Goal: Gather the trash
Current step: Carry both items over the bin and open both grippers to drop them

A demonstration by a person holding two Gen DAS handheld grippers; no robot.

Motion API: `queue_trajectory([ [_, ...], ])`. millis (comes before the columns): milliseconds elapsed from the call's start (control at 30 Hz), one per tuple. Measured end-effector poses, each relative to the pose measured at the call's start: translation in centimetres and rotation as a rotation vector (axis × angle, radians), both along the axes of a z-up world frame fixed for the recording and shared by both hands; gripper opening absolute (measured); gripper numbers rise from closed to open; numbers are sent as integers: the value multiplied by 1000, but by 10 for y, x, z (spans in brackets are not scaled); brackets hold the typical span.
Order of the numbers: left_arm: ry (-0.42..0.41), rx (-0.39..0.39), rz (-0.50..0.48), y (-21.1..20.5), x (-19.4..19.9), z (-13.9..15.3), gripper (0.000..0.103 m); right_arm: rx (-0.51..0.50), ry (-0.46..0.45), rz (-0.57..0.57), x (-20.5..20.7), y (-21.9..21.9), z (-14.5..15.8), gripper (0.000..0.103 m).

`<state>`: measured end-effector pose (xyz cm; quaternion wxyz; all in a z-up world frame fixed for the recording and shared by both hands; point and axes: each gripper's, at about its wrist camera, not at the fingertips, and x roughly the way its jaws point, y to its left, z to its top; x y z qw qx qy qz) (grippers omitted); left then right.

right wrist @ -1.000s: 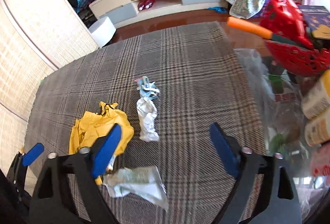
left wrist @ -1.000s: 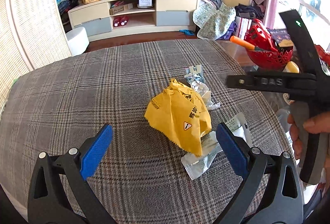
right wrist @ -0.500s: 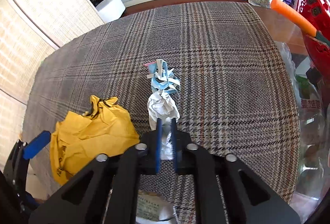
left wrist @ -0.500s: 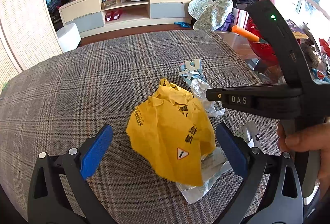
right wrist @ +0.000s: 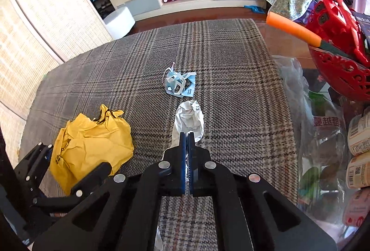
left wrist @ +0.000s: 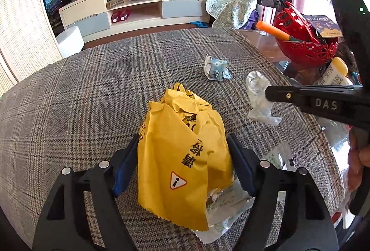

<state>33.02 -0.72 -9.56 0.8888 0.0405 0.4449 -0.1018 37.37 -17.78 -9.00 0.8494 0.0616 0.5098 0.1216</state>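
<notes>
A crumpled yellow bag (left wrist: pixel 180 153) (right wrist: pixel 92 142) lies on the plaid tablecloth (left wrist: pixel 92 100). My left gripper (left wrist: pixel 182 165) straddles it, jaws closing, and both blue pads touch its sides. A clear plastic wrapper (left wrist: pixel 226 207) pokes out from under the bag. My right gripper (right wrist: pixel 187 135) (left wrist: pixel 268 94) is shut on the near end of a crumpled white wrapper (right wrist: pixel 188 119) (left wrist: pixel 256 91). Beyond it a blue-and-white crumpled scrap (right wrist: pixel 179 84) (left wrist: pixel 216 68) rests on the cloth. A second clear wrapper (left wrist: pixel 279 156) lies near the table's right edge.
A red basket (left wrist: pixel 305 47) (right wrist: pixel 342 70) with an orange-handled tool (right wrist: pixel 293 30) stands past the cloth's right edge. Clear plastic bags with packets (right wrist: pixel 319 135) crowd the right side. A person's hand (left wrist: pixel 358 165) holds the right gripper. Far behind are a white stool (left wrist: pixel 70 41) and a TV cabinet (left wrist: pixel 138 8).
The left gripper came forward and down over the yellow bag and its jaws narrowed onto it. The right gripper shut on the white wrapper and drew it rightward, away from the bag.
</notes>
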Motion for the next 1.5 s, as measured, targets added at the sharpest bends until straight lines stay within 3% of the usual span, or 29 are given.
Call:
queue_trajectory([
  [133, -22, -1, 8, 6, -13, 18, 66, -18, -26, 5, -13, -3, 16, 3],
  [300, -88, 7, 17, 6, -46, 67, 66, -24, -88, 20, -46, 0, 58, 4],
  [533, -143, -56, 61, 7, -131, 132, 67, -37, -187, 34, -129, 5, 117, 4],
  [800, -174, -60, 58, 1, -231, 156, 68, -49, -223, 63, -235, 9, 139, 4],
  [900, -178, -72, 48, -2, -265, 153, 68, -43, -228, 71, -270, 7, 136, 4],
  [1067, -153, -114, 15, -8, -308, 123, 68, -55, -218, 89, -311, 1, 116, 4],
  [1267, -91, -130, 8, -15, -340, 65, 68, -24, -144, 82, -339, -8, 68, 4],
  [1500, 35, -132, 23, -15, -346, -15, 68, -4, -52, 69, -354, -8, 4, 4],
])
